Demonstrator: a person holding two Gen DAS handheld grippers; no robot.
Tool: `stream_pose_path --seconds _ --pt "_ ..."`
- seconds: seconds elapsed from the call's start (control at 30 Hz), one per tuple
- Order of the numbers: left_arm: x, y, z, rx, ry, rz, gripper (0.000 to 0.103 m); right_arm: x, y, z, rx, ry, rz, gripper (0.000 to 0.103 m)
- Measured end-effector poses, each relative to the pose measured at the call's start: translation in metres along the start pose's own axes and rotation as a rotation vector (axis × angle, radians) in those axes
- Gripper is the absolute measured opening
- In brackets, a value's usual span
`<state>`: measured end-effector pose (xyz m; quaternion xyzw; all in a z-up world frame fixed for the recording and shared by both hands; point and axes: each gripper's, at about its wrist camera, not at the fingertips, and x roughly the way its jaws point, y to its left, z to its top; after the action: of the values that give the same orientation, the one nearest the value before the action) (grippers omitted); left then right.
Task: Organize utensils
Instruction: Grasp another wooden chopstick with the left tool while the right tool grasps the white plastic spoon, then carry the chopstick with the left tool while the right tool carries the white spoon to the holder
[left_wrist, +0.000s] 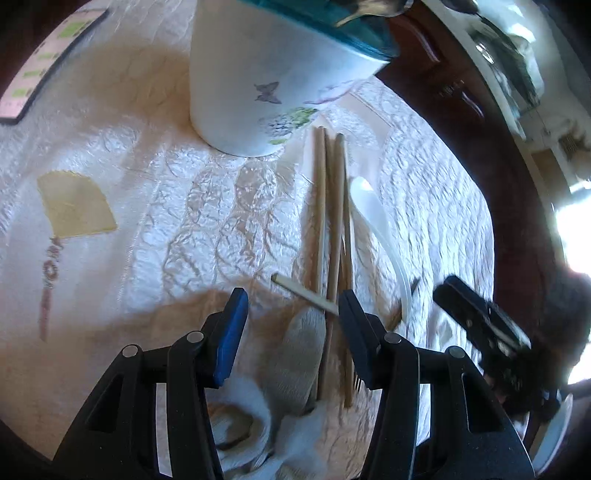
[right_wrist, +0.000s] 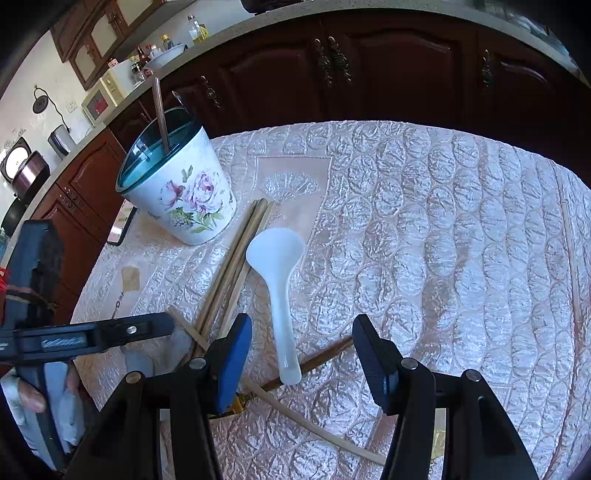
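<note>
Claws first: the left claw (left_wrist: 293, 314) stands about half open with its jaws apart, holding nothing. Between the jaws lie the near ends of the chopsticks (left_wrist: 330, 221), a pale bundle running away toward the pot, with one loose stick (left_wrist: 306, 293) lying crosswise over them just ahead of the blue pad. A grey cloth (left_wrist: 303, 350) sits under the jaws, partly beneath the sticks.

The right claw (right_wrist: 303, 341) is likewise about half open and empty. The handle end of the white spoon (right_wrist: 277, 280) lies between its jaws, not touched by either pad; the spoon's bowl points away toward the pot. A dark brown stick (right_wrist: 317, 360) crosses under the spoon's handle, and a pale stick (right_wrist: 314, 428) runs off toward the near right. The chopstick bundle lies just left of the spoon, side by side with it.

Beyond both, the flowered pot (right_wrist: 184, 195) with a teal rim stands upright on the worktop (right_wrist: 443, 240), which is covered in a quilted pale cloth. A metal utensil (right_wrist: 161, 114) and a second one beside it stand inside the pot. In the right view the left claw shows at the left edge, with a person's fingers (right_wrist: 29, 398) on its grip. A dark flat device (right_wrist: 122, 223) lies behind the pot near the worktop's edge. Dark wood cabinets (right_wrist: 369, 66) stand behind.
</note>
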<state>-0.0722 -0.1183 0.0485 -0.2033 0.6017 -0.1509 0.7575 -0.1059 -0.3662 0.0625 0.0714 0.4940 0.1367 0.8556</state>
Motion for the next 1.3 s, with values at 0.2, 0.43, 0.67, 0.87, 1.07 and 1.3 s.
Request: stream_pose_path --seconds 0.2,0.43,0.67,0.87,1.07,1.3 --pt "0.018 -0.004 0.011 -0.019 0.000 0.006 0.019 0.002 -0.005 0.003 0.006 -0.001 0.004 0.055" --pt "-0.008 -0.004 0.030 0.048 -0.050 -0.032 0.007 0.016 -0.009 0.022 0.020 0.011 0.044 0.050" --pt "-0.041 -0.001 0.045 0.067 -0.084 -0.055 0.006 0.067 -0.015 0.053 0.081 0.098 0.105 0.047" --pt "-0.059 -0.011 0.046 0.112 -0.107 -0.061 0.006 0.099 -0.011 0.071 0.065 0.149 0.120 0.010" --pt "-0.074 -0.017 0.055 0.116 -0.147 -0.067 0.005 0.068 -0.020 0.066 0.090 0.058 0.116 0.001" --pt "-0.089 -0.019 0.059 0.125 -0.191 -0.063 0.005 0.046 -0.045 0.040 0.139 0.104 0.025 0.005"
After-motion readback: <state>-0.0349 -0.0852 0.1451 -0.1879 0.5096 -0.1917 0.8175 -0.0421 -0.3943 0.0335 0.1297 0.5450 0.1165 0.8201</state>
